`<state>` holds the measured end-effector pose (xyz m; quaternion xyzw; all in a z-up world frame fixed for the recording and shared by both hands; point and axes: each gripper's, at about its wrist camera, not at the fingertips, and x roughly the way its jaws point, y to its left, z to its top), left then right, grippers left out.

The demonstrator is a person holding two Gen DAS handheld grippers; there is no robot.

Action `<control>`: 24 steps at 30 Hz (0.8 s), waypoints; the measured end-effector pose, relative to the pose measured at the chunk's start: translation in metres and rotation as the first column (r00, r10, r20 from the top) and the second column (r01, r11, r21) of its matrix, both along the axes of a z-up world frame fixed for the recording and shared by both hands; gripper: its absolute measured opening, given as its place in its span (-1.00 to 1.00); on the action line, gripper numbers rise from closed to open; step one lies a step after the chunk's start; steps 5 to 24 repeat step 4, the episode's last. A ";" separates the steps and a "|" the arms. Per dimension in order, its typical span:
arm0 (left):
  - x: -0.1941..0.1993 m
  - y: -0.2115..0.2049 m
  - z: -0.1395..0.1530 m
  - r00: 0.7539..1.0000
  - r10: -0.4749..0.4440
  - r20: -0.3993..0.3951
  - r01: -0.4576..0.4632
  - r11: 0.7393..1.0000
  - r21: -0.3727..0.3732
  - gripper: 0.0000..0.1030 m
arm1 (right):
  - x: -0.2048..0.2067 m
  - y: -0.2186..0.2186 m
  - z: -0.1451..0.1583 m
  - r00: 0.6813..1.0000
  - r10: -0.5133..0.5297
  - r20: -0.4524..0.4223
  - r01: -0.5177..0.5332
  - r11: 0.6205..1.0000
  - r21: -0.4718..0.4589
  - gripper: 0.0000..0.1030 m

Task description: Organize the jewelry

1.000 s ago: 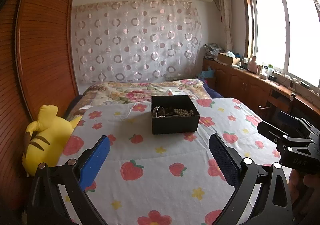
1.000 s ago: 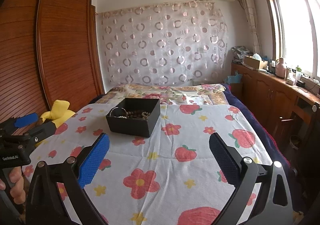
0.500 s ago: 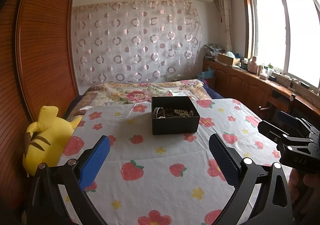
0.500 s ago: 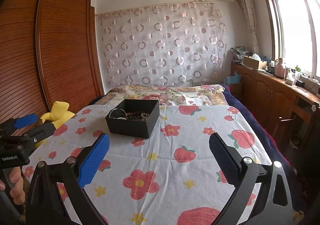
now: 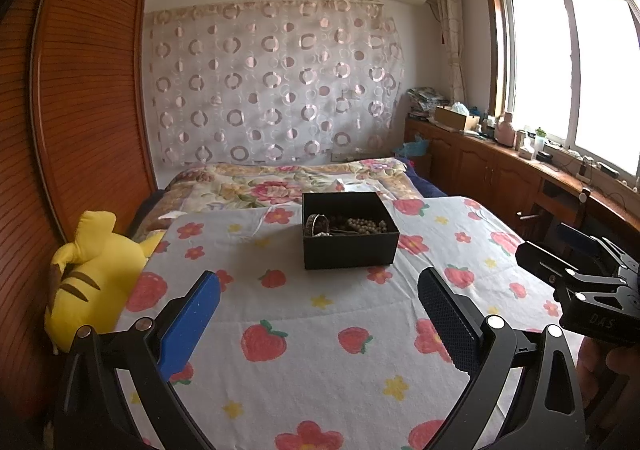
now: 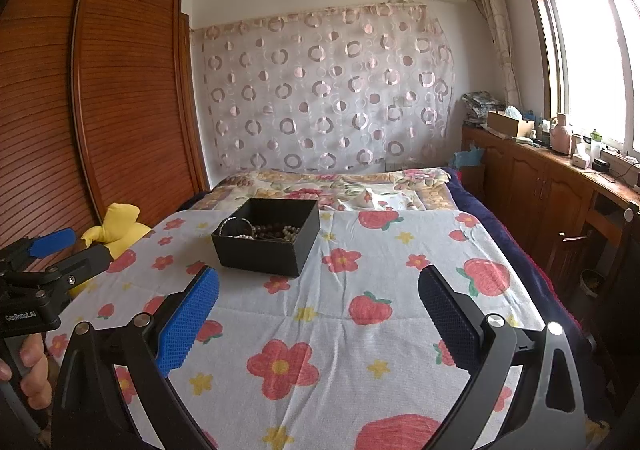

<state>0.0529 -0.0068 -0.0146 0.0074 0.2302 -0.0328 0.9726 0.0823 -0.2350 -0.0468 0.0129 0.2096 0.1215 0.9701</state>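
A black open box stands on the flowered bed sheet; it also shows in the right wrist view. Inside lie a bead bracelet and a bangle; the right wrist view shows beads and a bangle. My left gripper is open and empty, held above the sheet short of the box. My right gripper is open and empty, to the right of the box. Each gripper appears in the other's view: the right one, the left one.
A yellow plush toy lies at the bed's left edge beside the wooden wardrobe. A folded floral quilt lies behind the box. A wooden counter with clutter runs along the right under the window.
The right wrist view has drifted slightly, the box sitting a little further left and lower in it. The left gripper has barely moved. Both stay open.
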 end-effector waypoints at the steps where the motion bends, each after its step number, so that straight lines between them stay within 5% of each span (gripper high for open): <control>1: -0.001 0.000 0.002 1.000 -0.004 0.001 0.004 1.000 -0.003 0.85 | 0.000 -0.001 0.000 1.000 -0.001 0.000 0.001 1.000 0.001 0.95; 24: -0.002 -0.001 0.003 1.000 -0.001 0.004 0.001 1.000 0.001 0.85 | 0.000 -0.002 0.000 1.000 -0.002 0.000 0.002 1.000 0.001 0.95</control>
